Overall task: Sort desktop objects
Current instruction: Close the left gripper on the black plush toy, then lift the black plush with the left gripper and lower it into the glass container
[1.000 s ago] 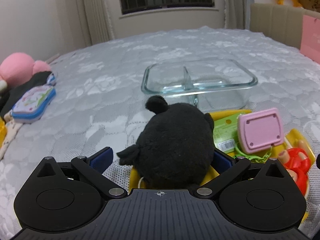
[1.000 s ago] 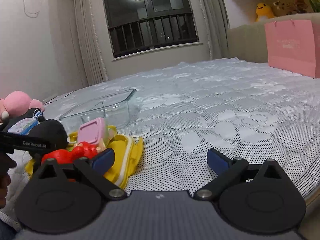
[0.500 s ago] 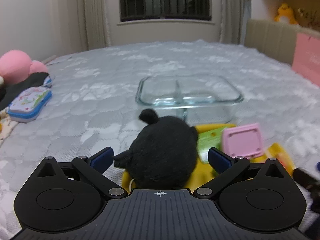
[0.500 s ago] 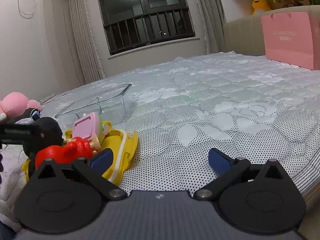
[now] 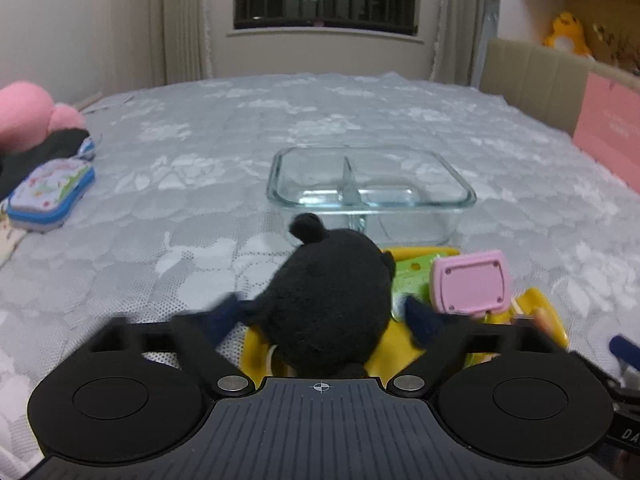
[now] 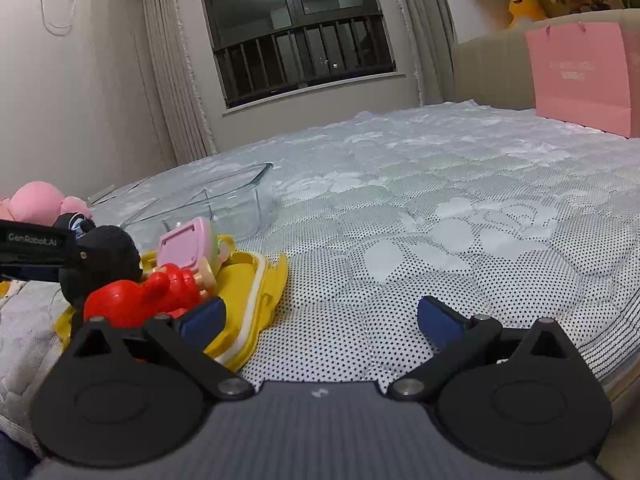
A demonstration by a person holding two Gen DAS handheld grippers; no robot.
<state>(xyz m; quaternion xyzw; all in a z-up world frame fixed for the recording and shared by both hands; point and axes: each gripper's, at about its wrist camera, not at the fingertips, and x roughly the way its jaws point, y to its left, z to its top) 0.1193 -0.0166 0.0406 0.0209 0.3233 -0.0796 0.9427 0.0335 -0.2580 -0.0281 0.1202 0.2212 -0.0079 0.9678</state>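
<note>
Flanking a round, fuzzy black plush point(image 5: 328, 300), blurred left gripper point(image 5: 322, 314), grip unclear; right gripper point(image 6: 320, 320) agape.

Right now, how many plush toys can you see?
3: black plush between the left tool's fingers, pink plush at the bed's far left, yellow plush on the shelf. Others may be hidden.

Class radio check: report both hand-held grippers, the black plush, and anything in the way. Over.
Left hand-held gripper closing around black plush. Right hand-held gripper open, empty. Glass container ahead, unobstructed.
</note>
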